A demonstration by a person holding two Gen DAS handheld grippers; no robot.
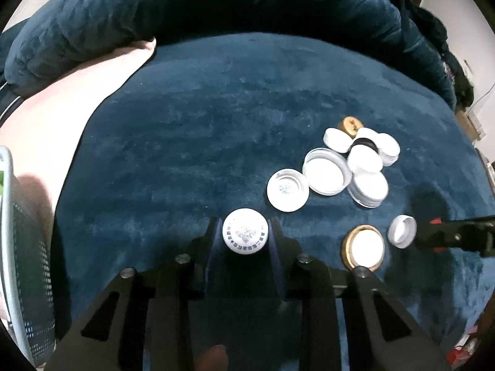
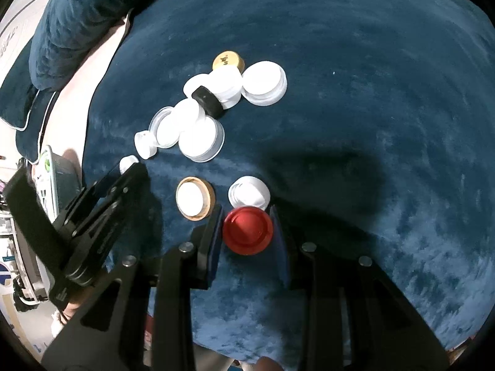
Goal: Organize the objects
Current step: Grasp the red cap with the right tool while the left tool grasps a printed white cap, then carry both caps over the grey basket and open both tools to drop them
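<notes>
Bottle caps and jar lids lie on a dark blue plush surface (image 1: 201,117). My left gripper (image 1: 245,232) is shut on a white printed cap (image 1: 245,230), just above the surface. My right gripper (image 2: 247,232) is shut on a red cap (image 2: 247,230). A white cap (image 2: 249,193) lies just beyond it, a gold-rimmed lid (image 2: 195,198) to its left. The lid also shows in the left wrist view (image 1: 365,245), next to a small white cap (image 1: 402,230). A cluster of white lids (image 1: 355,160), a black cap (image 2: 207,100) and a gold cap (image 1: 349,125) lies farther out.
A blue cushion (image 1: 185,9) rises behind the surface, with pink fabric (image 1: 62,102) to its left. A mesh basket (image 1: 18,247) stands at the left edge. The left gripper body (image 2: 92,216) reaches in from the left of the right wrist view.
</notes>
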